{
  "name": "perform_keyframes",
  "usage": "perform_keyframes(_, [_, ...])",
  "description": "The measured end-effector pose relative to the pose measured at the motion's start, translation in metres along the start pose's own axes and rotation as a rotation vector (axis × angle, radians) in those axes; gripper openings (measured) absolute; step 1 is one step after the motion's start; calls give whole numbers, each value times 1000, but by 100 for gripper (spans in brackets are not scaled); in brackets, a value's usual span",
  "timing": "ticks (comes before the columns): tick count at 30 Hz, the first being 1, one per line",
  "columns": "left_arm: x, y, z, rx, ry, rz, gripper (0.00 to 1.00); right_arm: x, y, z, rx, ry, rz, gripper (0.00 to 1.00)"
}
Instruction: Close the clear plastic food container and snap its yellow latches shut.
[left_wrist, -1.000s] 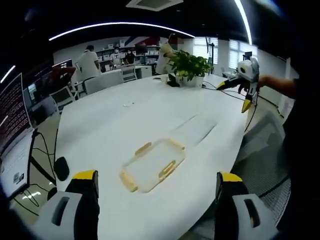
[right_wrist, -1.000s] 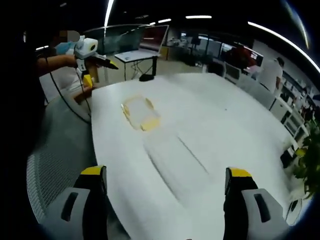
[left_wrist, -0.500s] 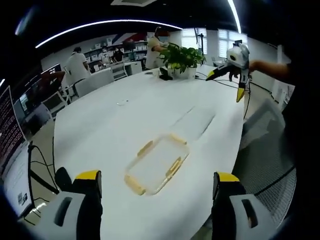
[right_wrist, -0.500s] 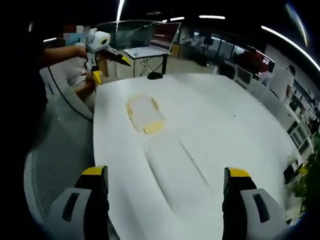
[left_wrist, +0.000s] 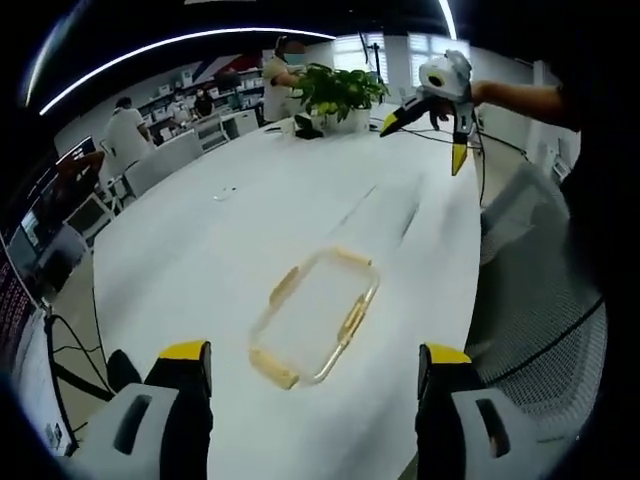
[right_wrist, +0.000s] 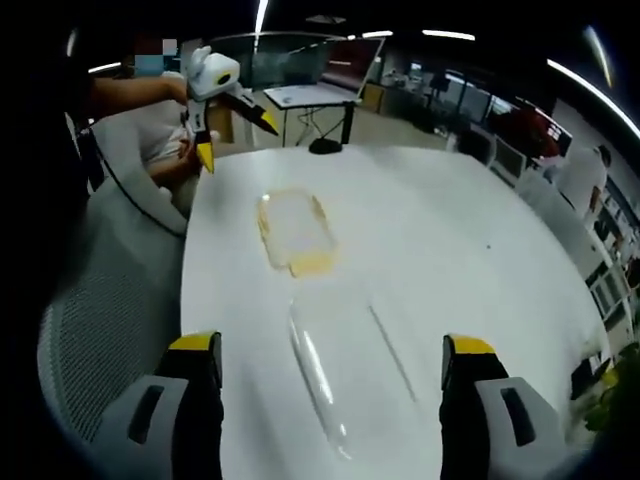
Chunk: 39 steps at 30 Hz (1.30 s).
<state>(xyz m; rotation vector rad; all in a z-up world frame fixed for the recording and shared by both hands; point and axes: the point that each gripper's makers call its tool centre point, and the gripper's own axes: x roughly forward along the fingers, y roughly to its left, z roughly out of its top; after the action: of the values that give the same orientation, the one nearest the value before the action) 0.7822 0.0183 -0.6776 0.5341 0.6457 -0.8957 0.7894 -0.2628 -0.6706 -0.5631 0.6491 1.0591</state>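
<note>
**Risk: clear parts hard to locate, lid could skate off the table edge**

Left gripper (left_wrist: 315, 375): jaws spread wide, holding nothing, low in the left gripper view. Right gripper (right_wrist: 330, 365): same, wide open and empty, at the bottom of the right gripper view. Both are well off the table (left_wrist: 180, 250).

Yellow-latched lid (left_wrist: 315, 315) lies flat at centre of the left gripper view; in the right gripper view it sits upper centre-left (right_wrist: 293, 232). Clear container body (right_wrist: 345, 375) lies just below it there, almost invisible against the white top; in the left gripper view it is the faint outline (left_wrist: 385, 205) above the lid. The two parts are separate, not stacked, so closing is not started.

What can go wrong:
- Container's edges barely read, so a jaw can easily land on a wall and tip or shove it.
- Lid is thin and flat, so pinching it probably means sliding it, and it lies near the table edge by the mesh chair (right_wrist: 110, 300). It could go over.
- A misaligned lid would keep the latches (left_wrist: 286, 286) from seating.
</note>
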Motion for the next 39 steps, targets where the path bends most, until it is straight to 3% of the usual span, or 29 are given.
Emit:
perform_keyframes(19, [27, 15, -18, 167, 120, -76, 67, 55, 11, 28, -109, 52, 88, 79])
perform_keyframes(29, [38, 22, -26, 192, 153, -102, 63, 80, 17, 37, -155, 77, 142, 75])
perform_keyframes(39, [47, 28, -39, 213, 196, -130, 57, 100, 15, 43, -180, 67, 172, 64])
